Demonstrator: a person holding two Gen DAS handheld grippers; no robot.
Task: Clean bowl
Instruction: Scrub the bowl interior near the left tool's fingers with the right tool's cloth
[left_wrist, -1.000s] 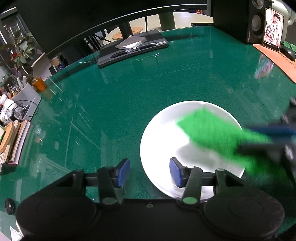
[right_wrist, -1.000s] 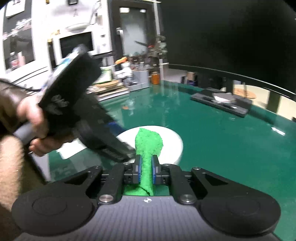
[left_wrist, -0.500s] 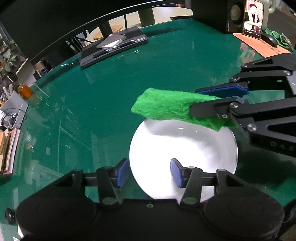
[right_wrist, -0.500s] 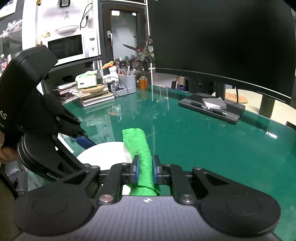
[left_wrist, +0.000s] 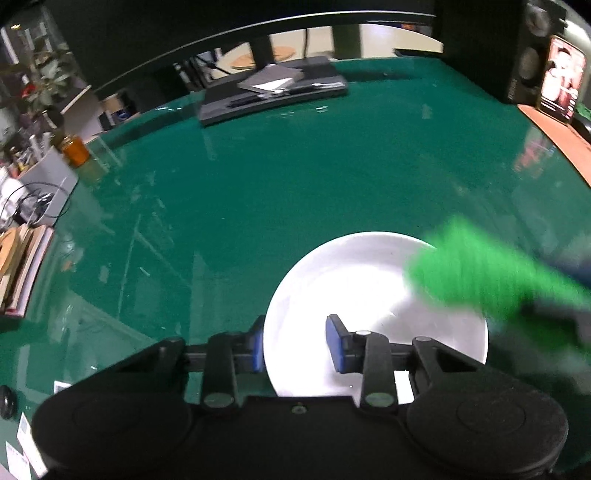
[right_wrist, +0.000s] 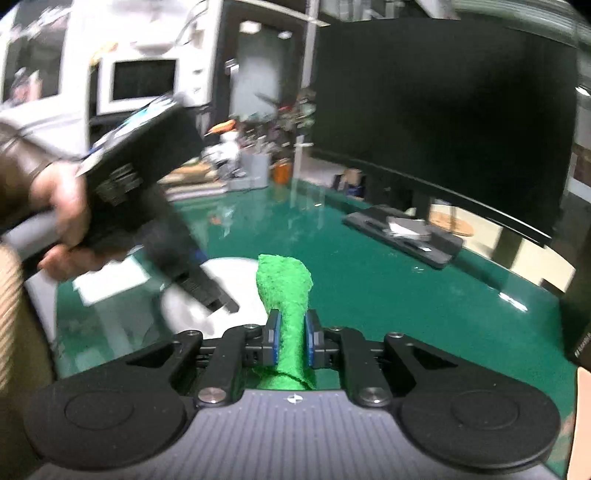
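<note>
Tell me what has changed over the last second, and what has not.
The green scouring cloth, lifted clear of the white bowl half a second ago, has swept back down over its right side. The left gripper has just been closing its jaws across the bowl's near rim. The right gripper stays clamped on the cloth. The bowl sits where it was.

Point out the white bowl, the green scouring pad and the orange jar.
white bowl (left_wrist: 354, 280), left wrist view, bare inner surface.
green scouring pad (right_wrist: 286, 280), right wrist view, free end beyond the pads.
orange jar (left_wrist: 75, 150), left wrist view, its body.
</note>
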